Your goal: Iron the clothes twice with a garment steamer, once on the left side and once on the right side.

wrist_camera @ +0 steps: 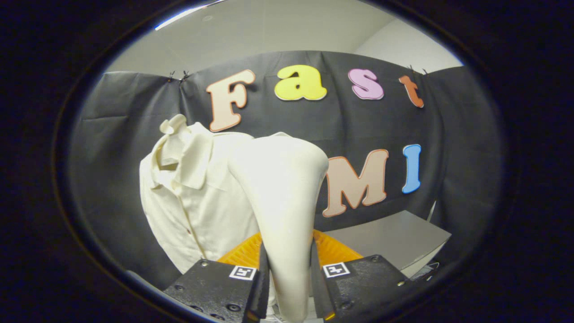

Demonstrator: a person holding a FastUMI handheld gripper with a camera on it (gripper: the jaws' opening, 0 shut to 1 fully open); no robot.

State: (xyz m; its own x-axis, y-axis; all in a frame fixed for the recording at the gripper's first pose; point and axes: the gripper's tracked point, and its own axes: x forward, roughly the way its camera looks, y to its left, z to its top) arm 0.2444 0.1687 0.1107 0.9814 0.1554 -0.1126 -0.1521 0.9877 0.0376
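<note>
— What's blocking me ahead?
— The steamer, clamped between my gripper fingers, rises straight in front. The shirt hangs just behind it, to its left.
— Any open room?
— Right of the steamer, above the grey table.

Gripper fingers clamped either side of the steamer handle.

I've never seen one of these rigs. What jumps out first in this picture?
A tall cream garment steamer stands right in the middle, its handle clamped between the two fingers of the gripper. Just beyond it and to one side hangs a cream collared shirt against the black cloth wall. An orange ribbed surface shows low behind the steamer.
</note>
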